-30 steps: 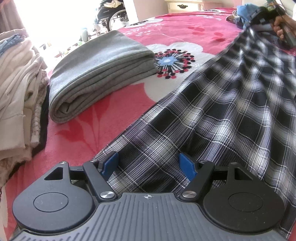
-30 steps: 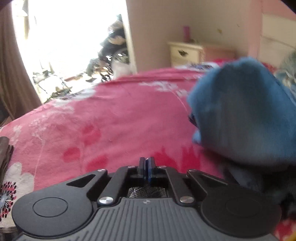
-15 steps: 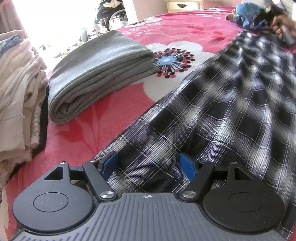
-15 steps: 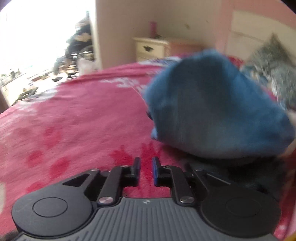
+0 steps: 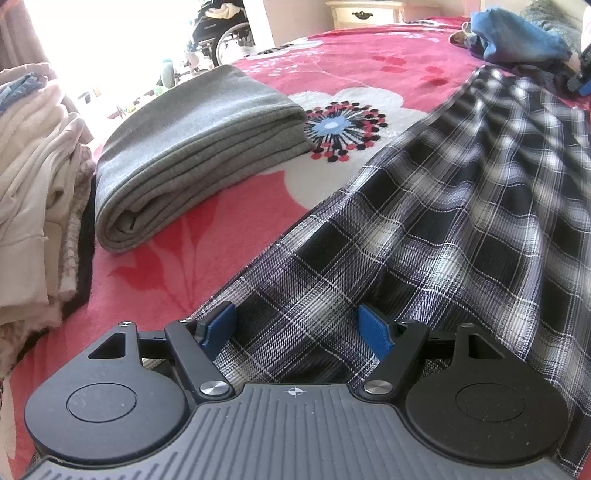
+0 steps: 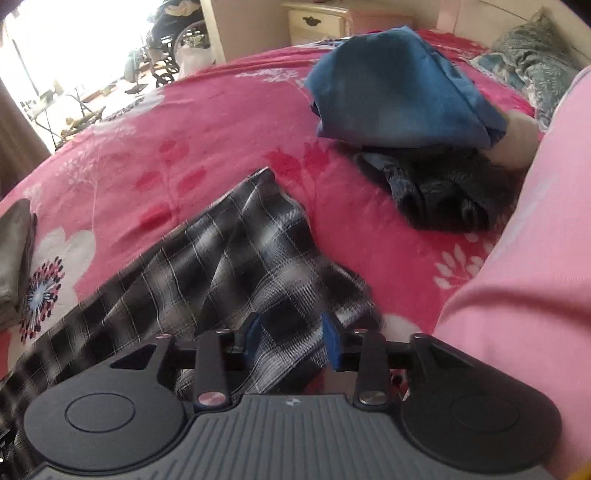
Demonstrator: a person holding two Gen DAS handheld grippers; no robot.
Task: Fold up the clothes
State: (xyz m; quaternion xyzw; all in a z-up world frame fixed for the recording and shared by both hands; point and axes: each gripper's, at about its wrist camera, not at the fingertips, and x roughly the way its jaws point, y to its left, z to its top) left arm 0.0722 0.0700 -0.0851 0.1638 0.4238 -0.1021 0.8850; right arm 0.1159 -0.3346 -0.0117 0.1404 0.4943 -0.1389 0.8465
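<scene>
Across a bed [image 5: 399,55] covered by a pink floral blanket lies a black-and-white plaid garment [image 5: 461,221], spread in loose ripples from the near edge of the left wrist view toward its upper right corner. Left gripper [image 5: 297,326]: its 2 blue-padded fingers [image 5: 219,325] stand wide apart above the near end of the plaid cloth, which passes between them without being pinched. Right gripper [image 6: 291,338]: its fingers [image 6: 330,341] are opening, with the far end of the plaid garment [image 6: 229,258] lying slack between the pads and not pressed by either. Beside the plaid cloth, on its left in the left wrist view, rests a folded grey garment [image 5: 192,147], set apart from it by a strip of blanket with a round flower motif [image 5: 341,127]. At the far left edge stands a stack of pale folded clothes [image 5: 33,177]. Beyond the plaid corner in the right wrist view sit a crumpled blue garment [image 6: 399,85] and, touching its near side, a dark bundled garment [image 6: 439,192]. A pink sleeve [image 6: 524,280] fills the right edge of that view. A cream nightstand [image 6: 317,20] stands behind the bed.
</scene>
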